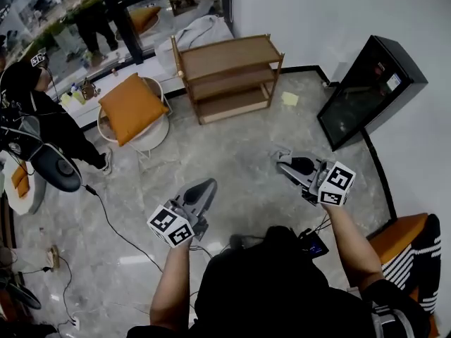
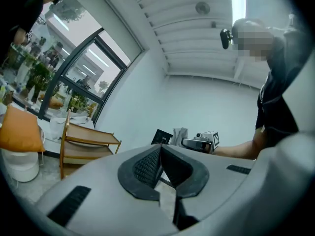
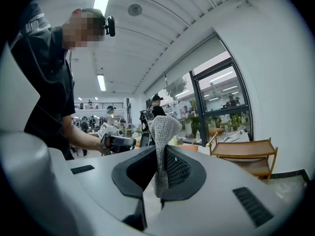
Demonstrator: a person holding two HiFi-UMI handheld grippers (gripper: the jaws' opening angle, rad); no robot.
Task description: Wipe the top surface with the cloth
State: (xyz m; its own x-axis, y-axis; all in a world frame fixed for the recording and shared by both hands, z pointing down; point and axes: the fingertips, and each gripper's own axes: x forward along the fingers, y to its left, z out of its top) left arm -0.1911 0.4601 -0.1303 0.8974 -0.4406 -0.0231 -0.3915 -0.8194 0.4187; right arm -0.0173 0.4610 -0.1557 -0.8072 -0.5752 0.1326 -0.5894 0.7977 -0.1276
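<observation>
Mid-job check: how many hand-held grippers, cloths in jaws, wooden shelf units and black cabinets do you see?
Hand-held grippers: 2 (left hand-held gripper, right hand-held gripper)
Grey knitted cloth, clamped in the right one: 1
Three-tier wooden shelf unit: 1
Black glass-fronted cabinet: 1
Total: 5

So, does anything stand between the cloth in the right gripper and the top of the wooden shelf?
Nothing visible does. The right gripper is shut on the cloth, and only bare floor lies between it and the top of the wooden shelf.
</observation>
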